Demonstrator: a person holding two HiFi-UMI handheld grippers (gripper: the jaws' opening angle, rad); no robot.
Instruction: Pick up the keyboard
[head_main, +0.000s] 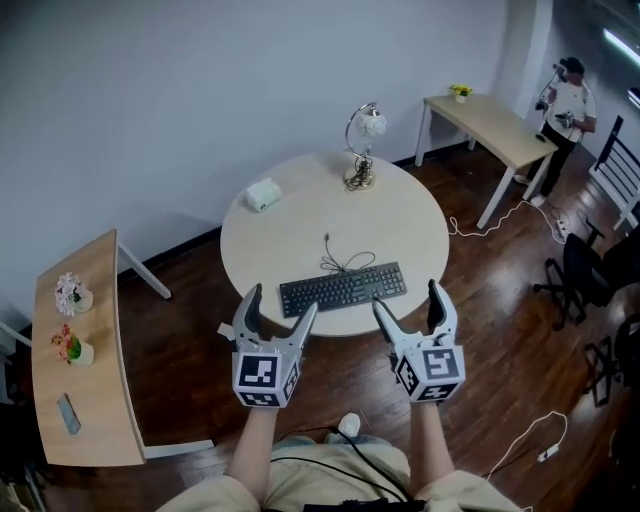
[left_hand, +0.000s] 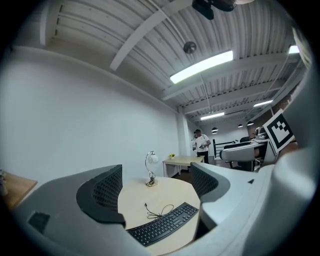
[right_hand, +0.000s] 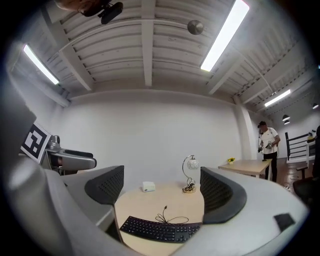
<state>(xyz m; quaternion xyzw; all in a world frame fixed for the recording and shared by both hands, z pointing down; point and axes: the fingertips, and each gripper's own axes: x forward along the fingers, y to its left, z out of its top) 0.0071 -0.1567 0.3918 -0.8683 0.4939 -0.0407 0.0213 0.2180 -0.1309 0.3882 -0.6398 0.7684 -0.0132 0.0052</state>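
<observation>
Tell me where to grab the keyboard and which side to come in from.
Take the keyboard by its short ends, the left gripper on one, the right gripper on the other, coming in low from the near edge of the table. It is long, thin and lies flat, its cable loops off the far edge, and both open grippers hang on the near side.

Black keyboard (head_main: 343, 289) flat on table; cord coiled.

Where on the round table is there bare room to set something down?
Bare top on the round table lies right of the lamp and cable, and left, between the white box and keyboard. The near edge is crowded by the keyboard.
</observation>
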